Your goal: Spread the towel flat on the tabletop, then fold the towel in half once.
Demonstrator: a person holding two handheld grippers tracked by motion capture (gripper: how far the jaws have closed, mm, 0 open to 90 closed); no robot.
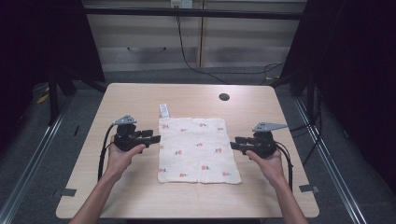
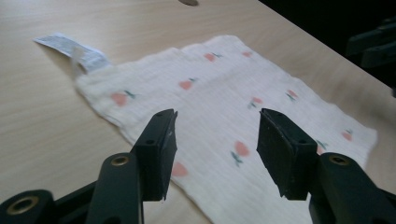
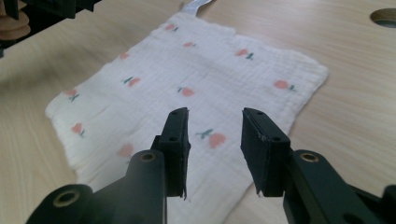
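Your left gripper (image 1: pixel 153 138) and right gripper (image 1: pixel 236 143), jaws spread and empty, flank the flat cream fruit-print cloth (image 1: pixel 196 149); its white label (image 1: pixel 164 110) lies beyond, print unreadable.

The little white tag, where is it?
In the high view, the tag sticks out from the cloth's far left corner, on the table.

The cloth (image 1: pixel 198 150) lies flat at the centre of the counter (image 1: pixel 140 196). The left gripper (image 1: pixel 150 138) sits at its left edge, the right gripper (image 1: pixel 237 144) at its right edge.
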